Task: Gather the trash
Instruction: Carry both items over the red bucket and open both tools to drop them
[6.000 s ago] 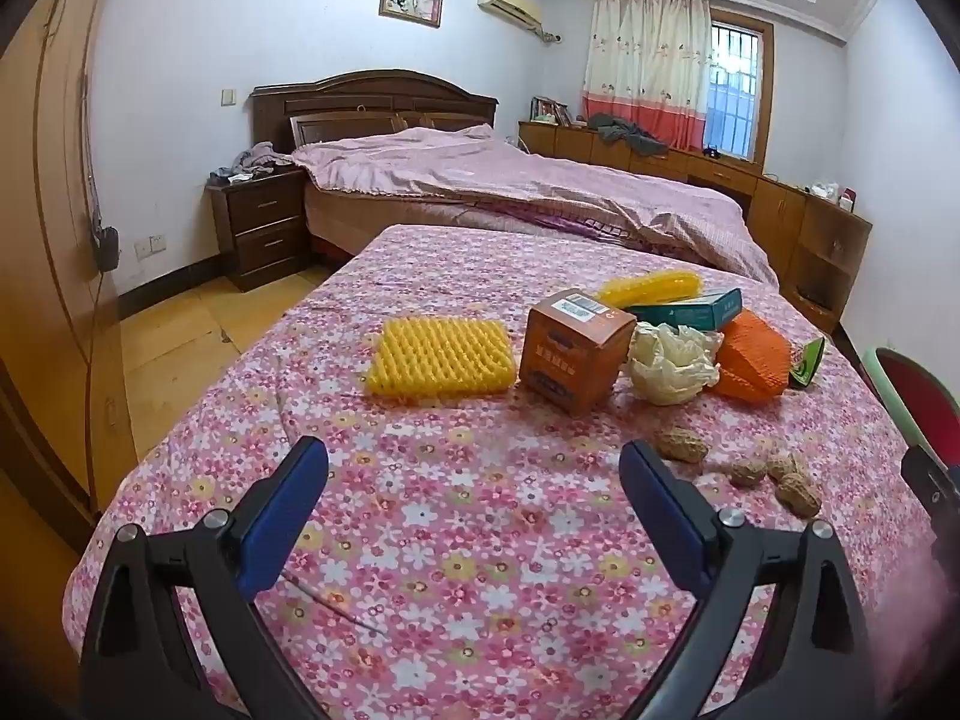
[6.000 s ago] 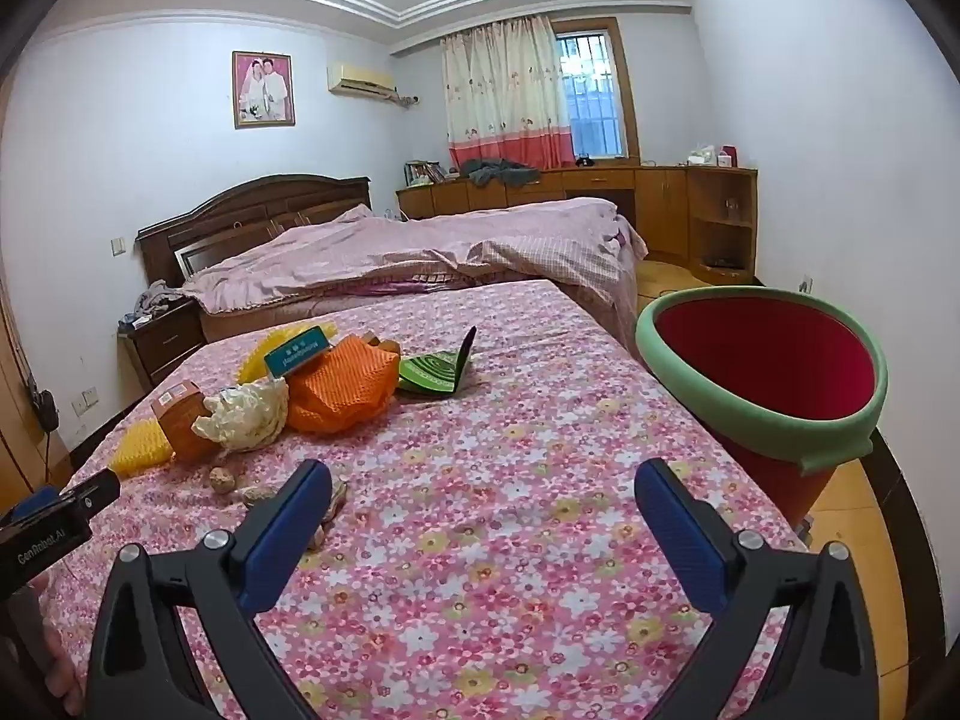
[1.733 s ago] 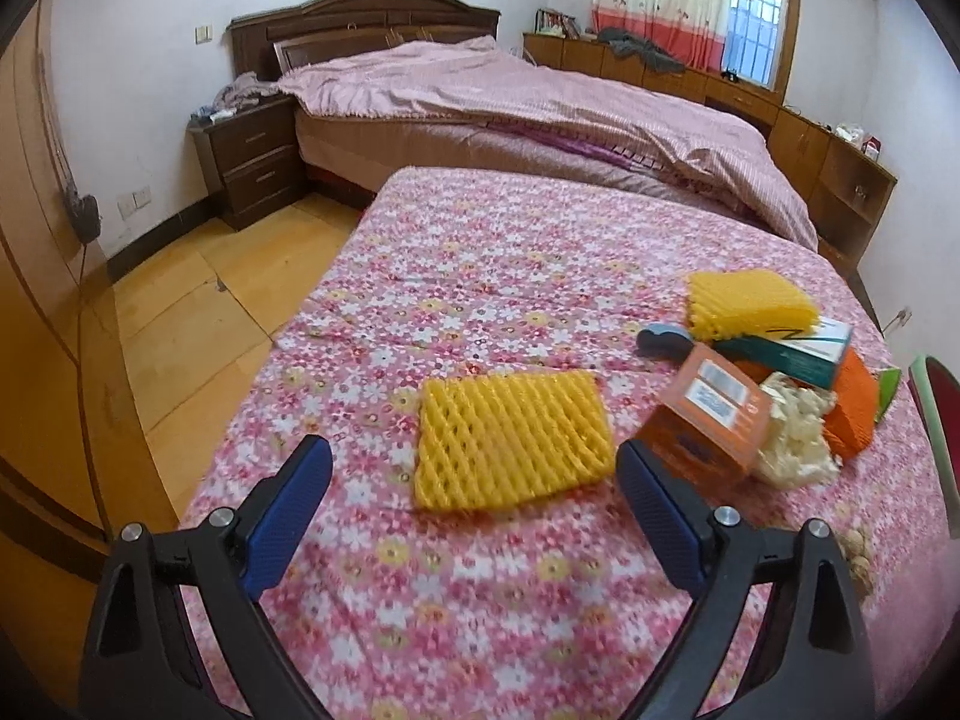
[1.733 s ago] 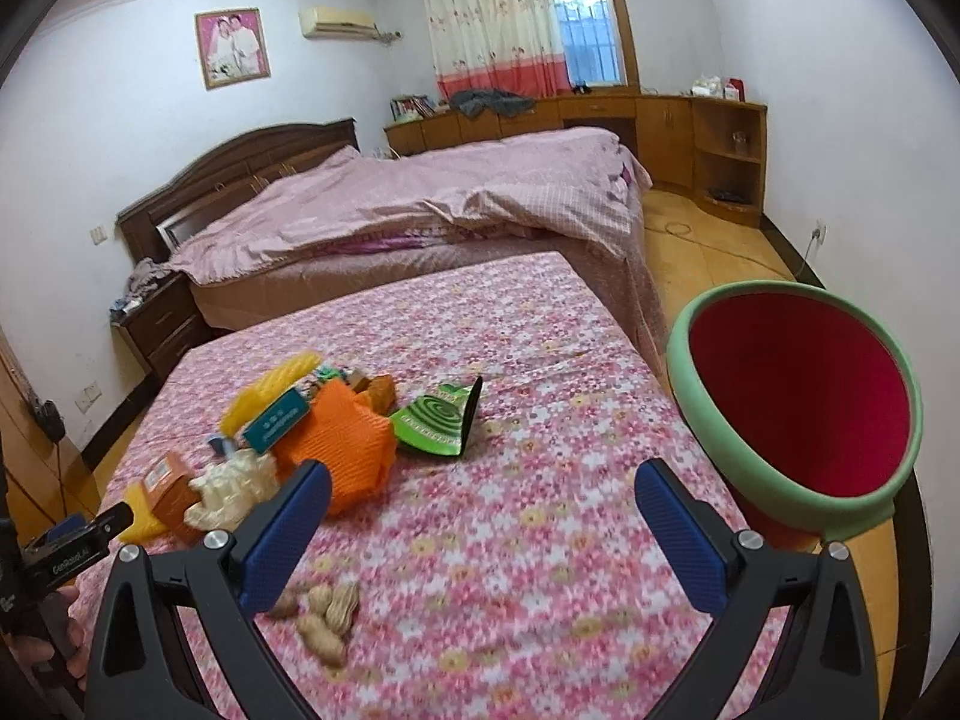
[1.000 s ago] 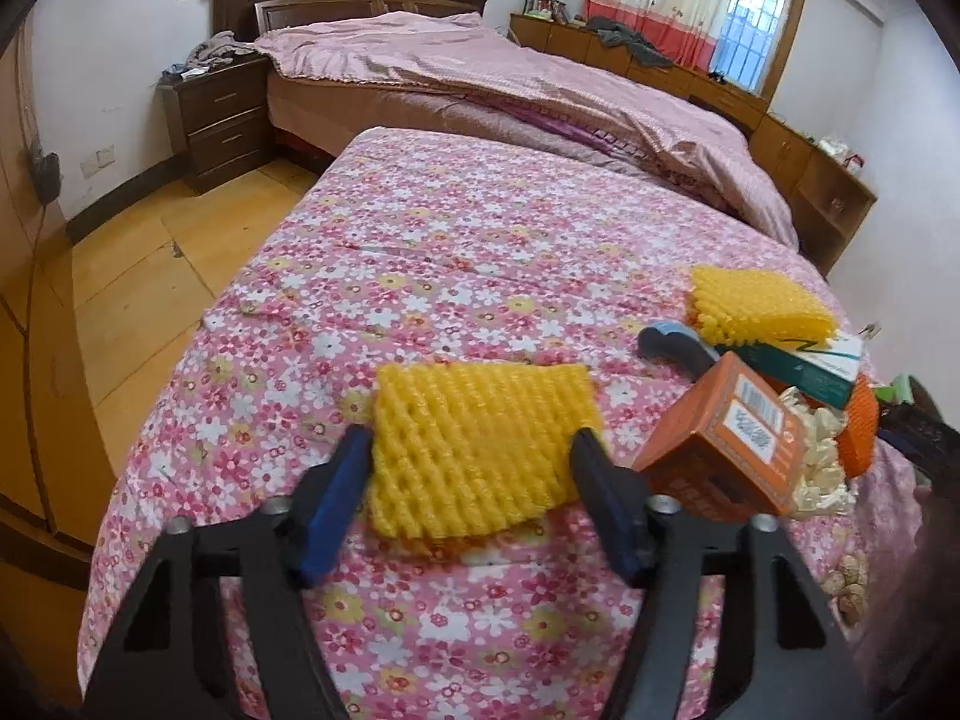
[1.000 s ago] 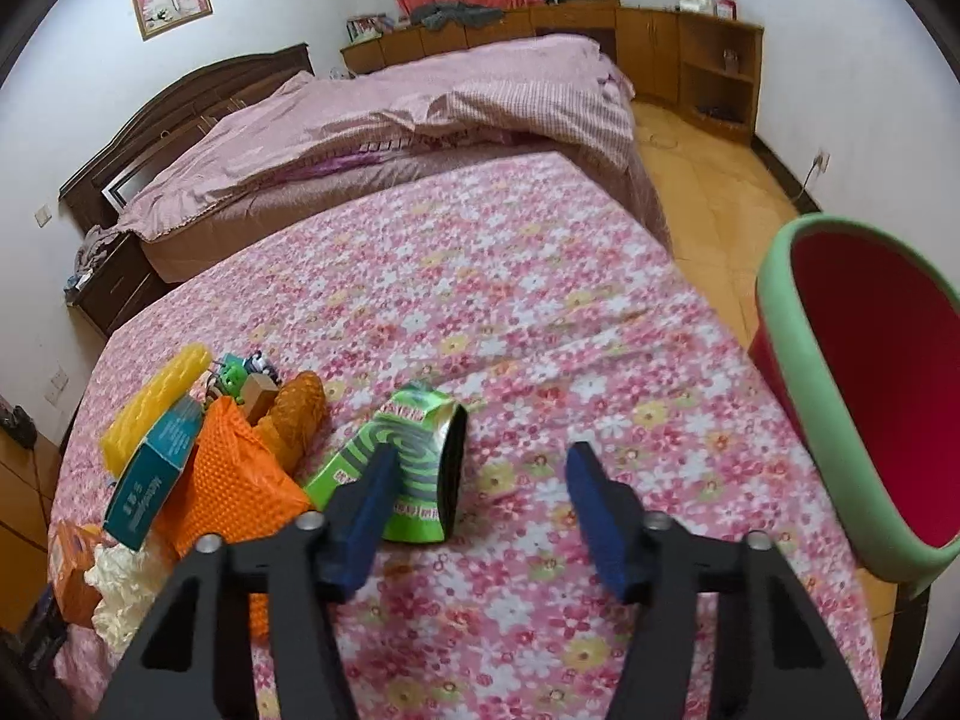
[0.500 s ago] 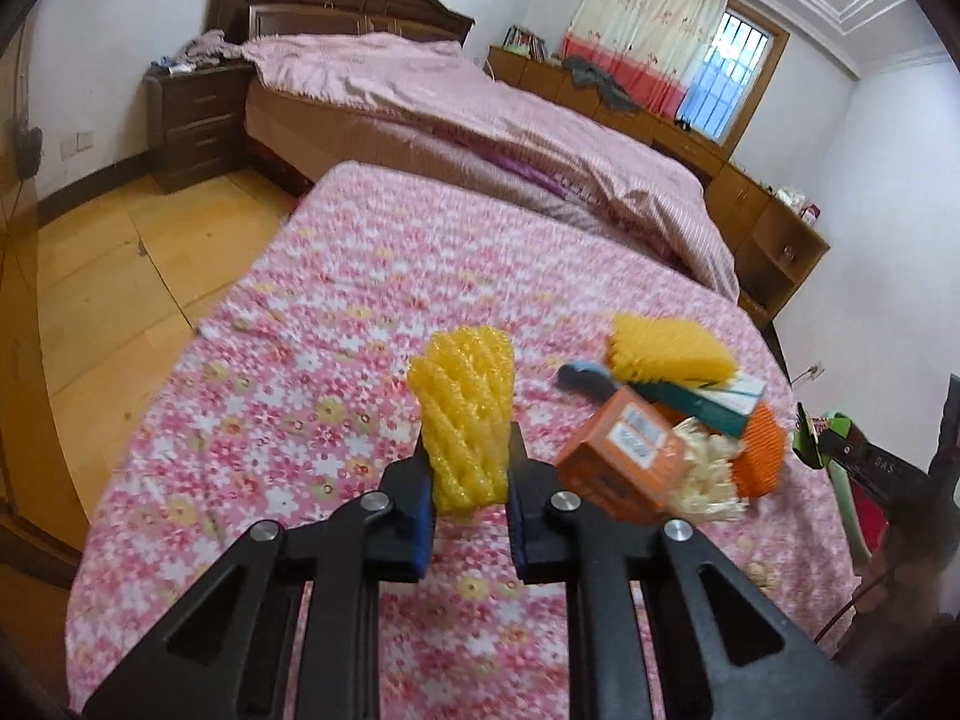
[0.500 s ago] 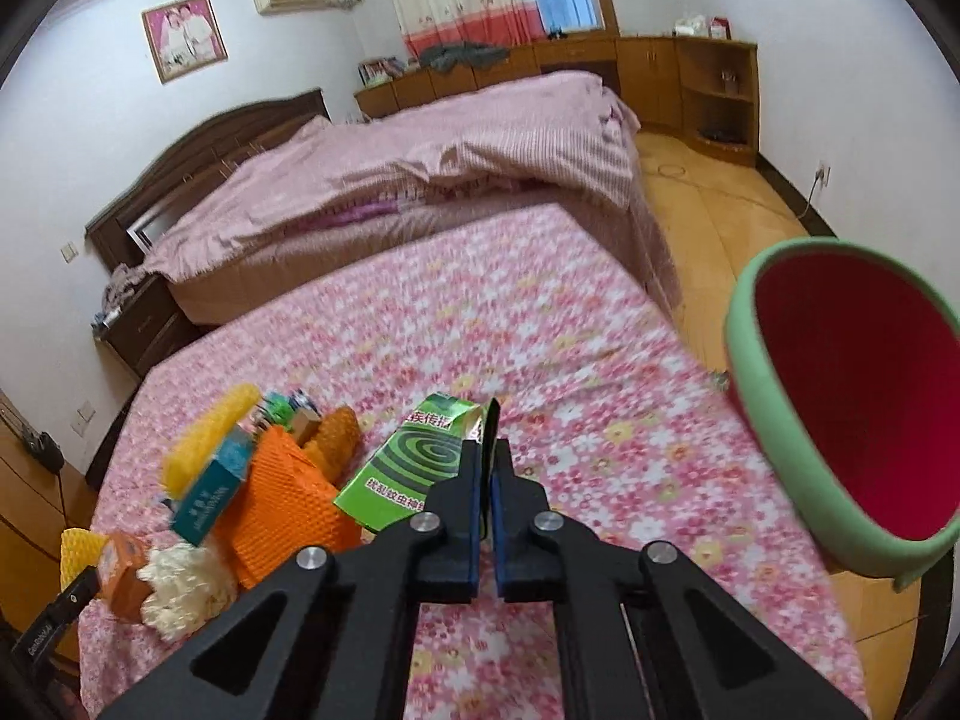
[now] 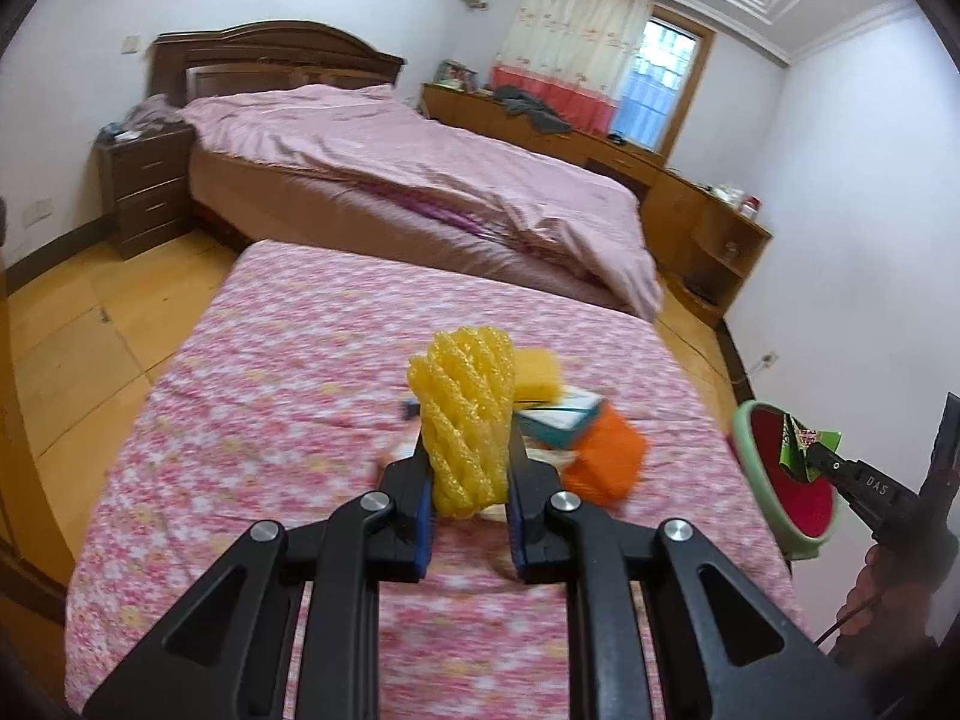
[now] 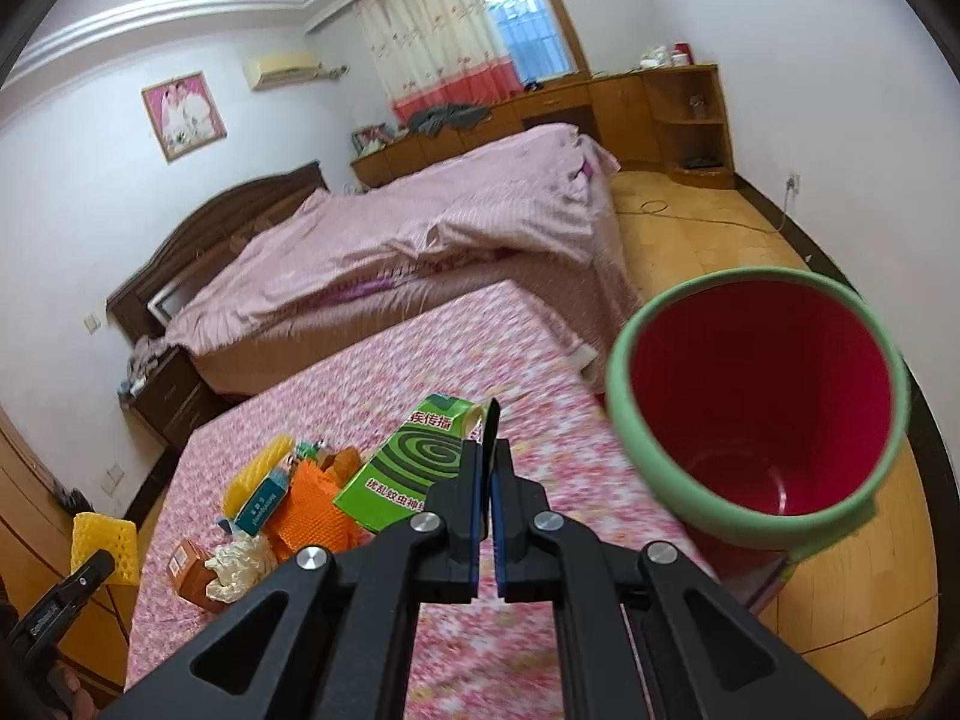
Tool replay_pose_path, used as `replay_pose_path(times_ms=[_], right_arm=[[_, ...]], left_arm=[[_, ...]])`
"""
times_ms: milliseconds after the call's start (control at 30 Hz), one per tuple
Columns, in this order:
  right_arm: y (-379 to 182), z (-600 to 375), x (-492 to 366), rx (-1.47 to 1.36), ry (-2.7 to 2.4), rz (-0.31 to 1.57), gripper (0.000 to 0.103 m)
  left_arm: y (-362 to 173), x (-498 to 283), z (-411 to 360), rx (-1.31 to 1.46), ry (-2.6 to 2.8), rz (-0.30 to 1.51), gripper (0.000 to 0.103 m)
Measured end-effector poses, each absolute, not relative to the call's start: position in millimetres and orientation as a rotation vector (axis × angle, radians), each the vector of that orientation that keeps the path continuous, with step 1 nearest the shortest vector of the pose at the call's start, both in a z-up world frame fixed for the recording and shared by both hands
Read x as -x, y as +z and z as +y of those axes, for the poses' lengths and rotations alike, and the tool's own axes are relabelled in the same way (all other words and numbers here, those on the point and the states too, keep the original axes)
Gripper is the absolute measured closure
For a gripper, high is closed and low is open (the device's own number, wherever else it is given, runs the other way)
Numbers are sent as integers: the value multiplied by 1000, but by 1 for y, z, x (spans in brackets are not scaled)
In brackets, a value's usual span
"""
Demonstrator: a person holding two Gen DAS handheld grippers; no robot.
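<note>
Left gripper (image 9: 467,489) squeezes soft, light yellow foam net (image 9: 465,420) by its middle; right gripper (image 10: 487,480) pinches the stiff green box's (image 10: 414,462) flap edge.

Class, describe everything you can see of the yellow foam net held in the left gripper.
The yellow foam net is a soft-looking mesh sleeve with diamond-shaped ribs. It stands upright, squeezed into a narrow bundle between the left gripper and its blue pads, lifted clear of the floral bedspread. Only the pads touch it.
</note>
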State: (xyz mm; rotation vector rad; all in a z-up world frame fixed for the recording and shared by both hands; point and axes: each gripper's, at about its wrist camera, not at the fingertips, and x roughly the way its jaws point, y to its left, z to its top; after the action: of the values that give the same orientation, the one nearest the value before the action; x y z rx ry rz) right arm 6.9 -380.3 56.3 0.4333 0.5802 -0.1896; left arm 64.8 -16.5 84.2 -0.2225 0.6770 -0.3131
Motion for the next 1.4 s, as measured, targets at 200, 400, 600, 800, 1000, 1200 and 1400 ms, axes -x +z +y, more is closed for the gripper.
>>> replay_pose_path(times_ms=[200,400,600,800,1000,1200,1400], right_arm=[[65,-417,25,-471,-244,537,99],[61,-452,45,-517,-307,515,99],[52,-485,56,-560,-368,509,99],[37,-513,59,-579,-424,525,99],[24,-532,59,-574,-465,550,98],[7,-546,55,-583,-488,585,97],[-7,-556,51,-602,-496,614,95]], left_arm=[[96,-67,-67,194,-421,700,85],[100,-70,-130,134,-540,720,85],[97,-76,-199,77,-655,737,85],[80,-89,-266,17,-758,771,85],[58,-94,-322,-23,-830,835,85],[39,-95,-356,-86,-859,876,85],[31,-95,-373,-130,-879,882,81]])
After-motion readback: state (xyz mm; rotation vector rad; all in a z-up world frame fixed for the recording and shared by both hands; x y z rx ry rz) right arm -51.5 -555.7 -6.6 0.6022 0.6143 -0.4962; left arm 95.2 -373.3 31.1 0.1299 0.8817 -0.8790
